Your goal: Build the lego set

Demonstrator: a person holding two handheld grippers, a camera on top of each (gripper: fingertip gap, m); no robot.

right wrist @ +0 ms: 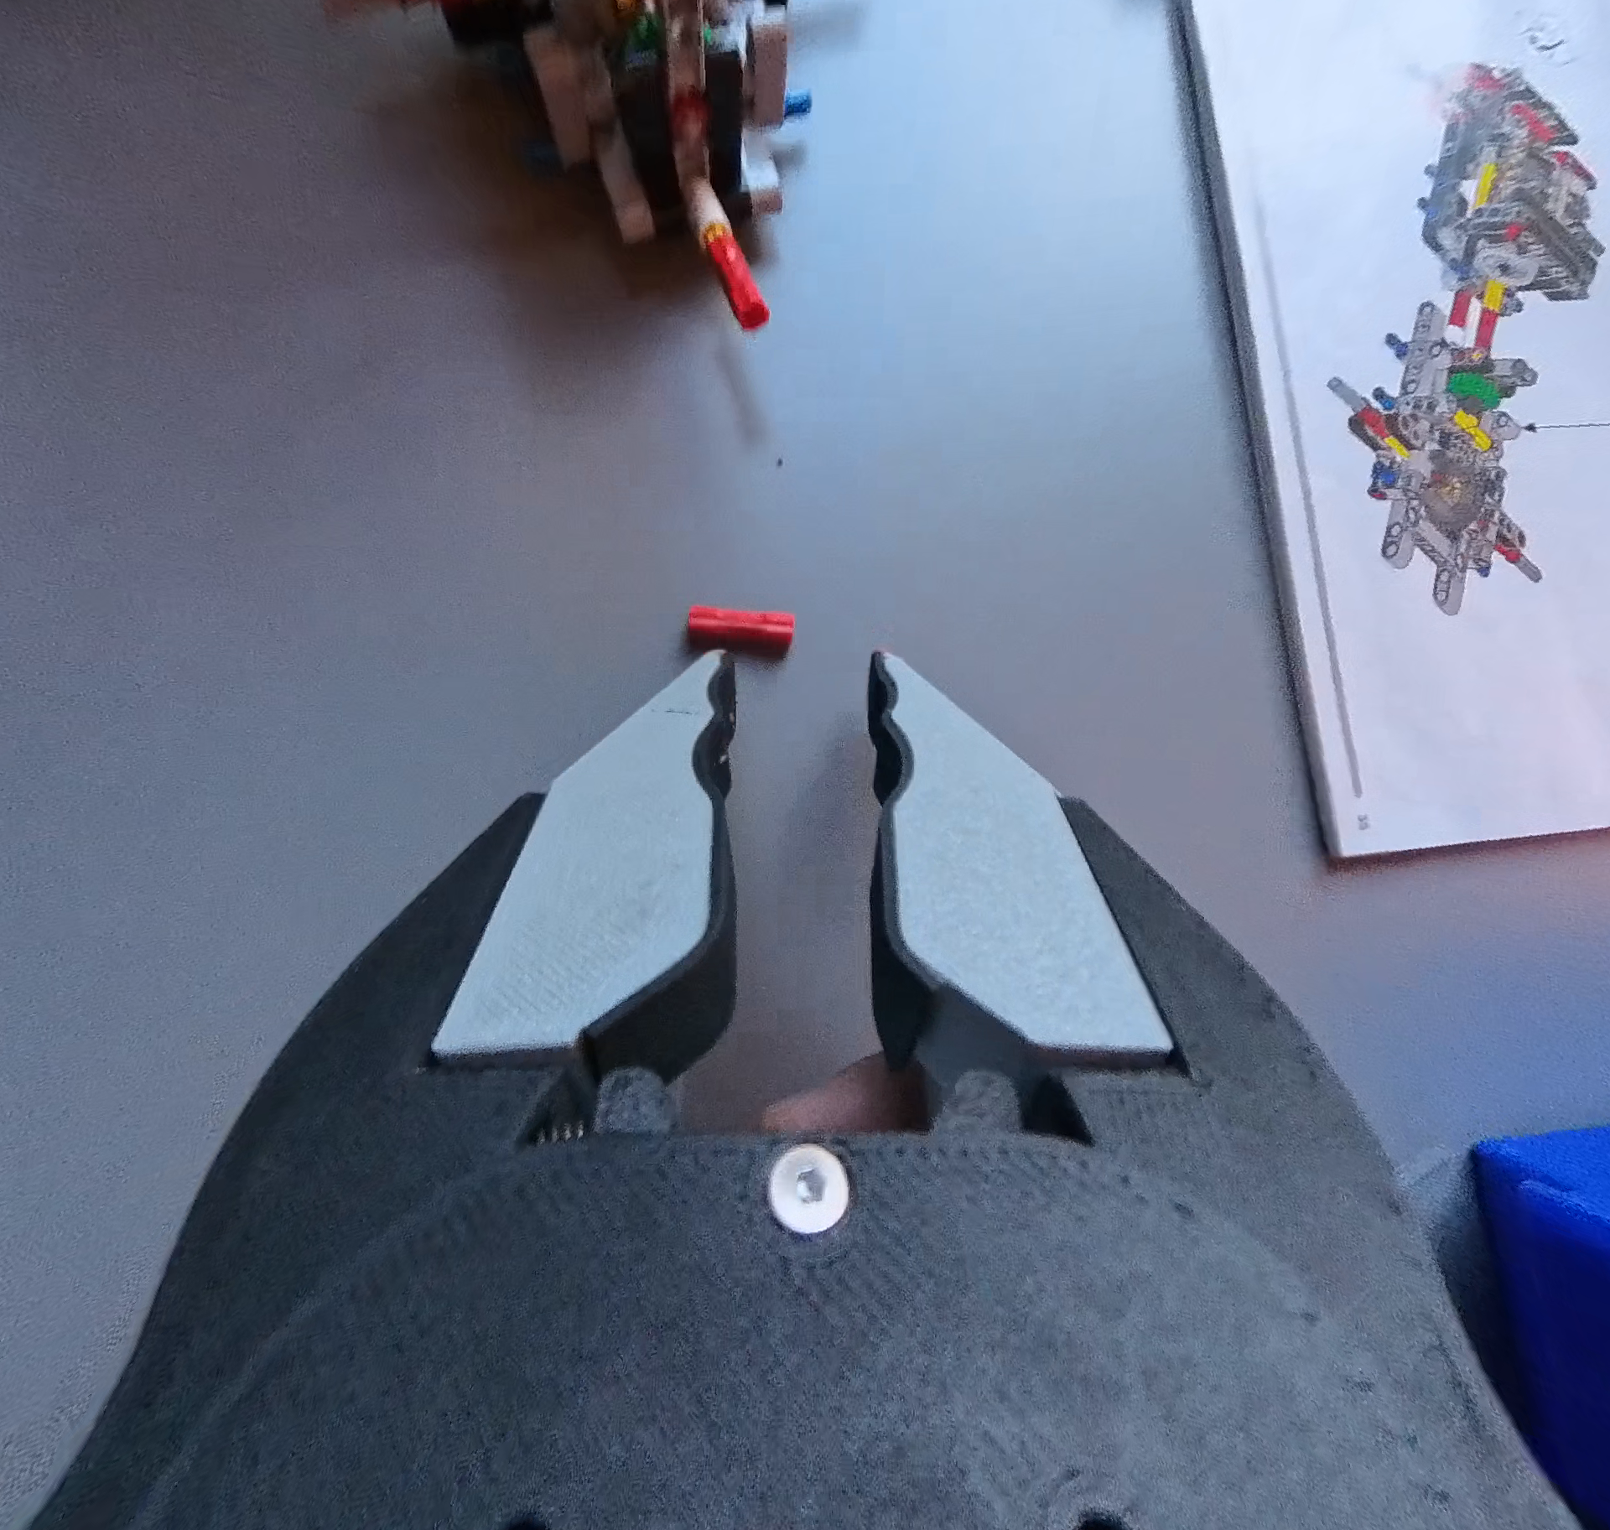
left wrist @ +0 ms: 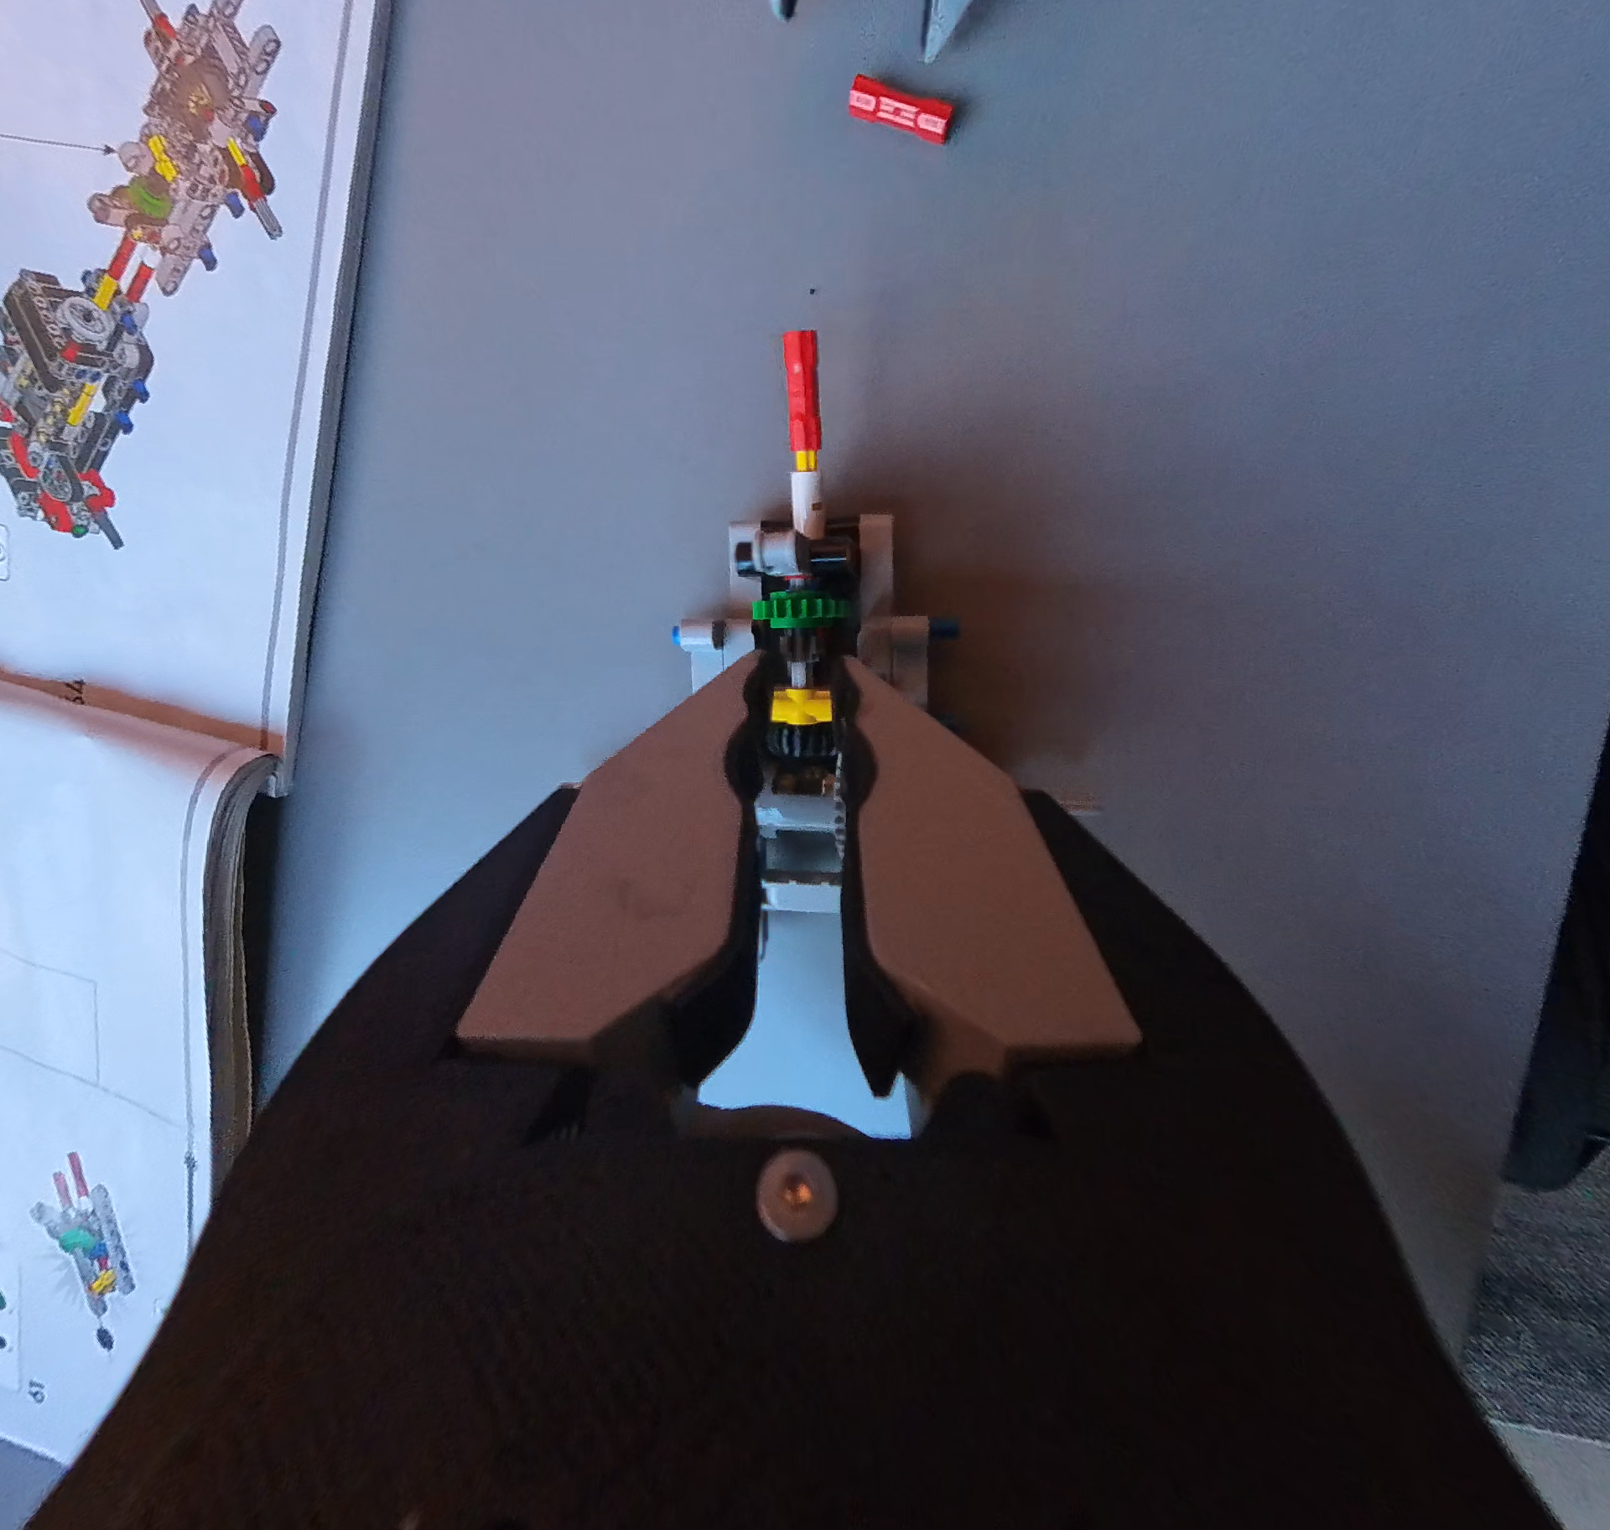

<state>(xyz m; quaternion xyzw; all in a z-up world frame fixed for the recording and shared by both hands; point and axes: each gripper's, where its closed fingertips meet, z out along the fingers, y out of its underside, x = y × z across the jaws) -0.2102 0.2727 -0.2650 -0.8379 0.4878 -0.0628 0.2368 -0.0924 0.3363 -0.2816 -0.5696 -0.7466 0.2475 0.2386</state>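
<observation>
Left gripper has its fingers nearly closed, clamped on the multicoloured plastic brick assembly: grey frame, black and green gears, yellow bush all sit in the narrow slot between the two pads, which press on its sides. The assembly rests on the grey tabletop. A red axle connector on a yellow and white shaft sticks out of its far end, pointing away from the left gripper.

Right gripper is open, fingers well apart, with only bare tabletop between them. A small loose red cylindrical plastic connector lies crosswise on the tabletop just beyond the left-hand fingertip, close to it; contact unclear. In the left wrist view the same connector lies past the assembly, with the right gripper's two grey fingertips just behind it.

An open printed instruction booklet with build diagrams lies along the tabletop edge, beside the assembly. A blue plastic container shows at the near right corner in the right wrist view.
</observation>
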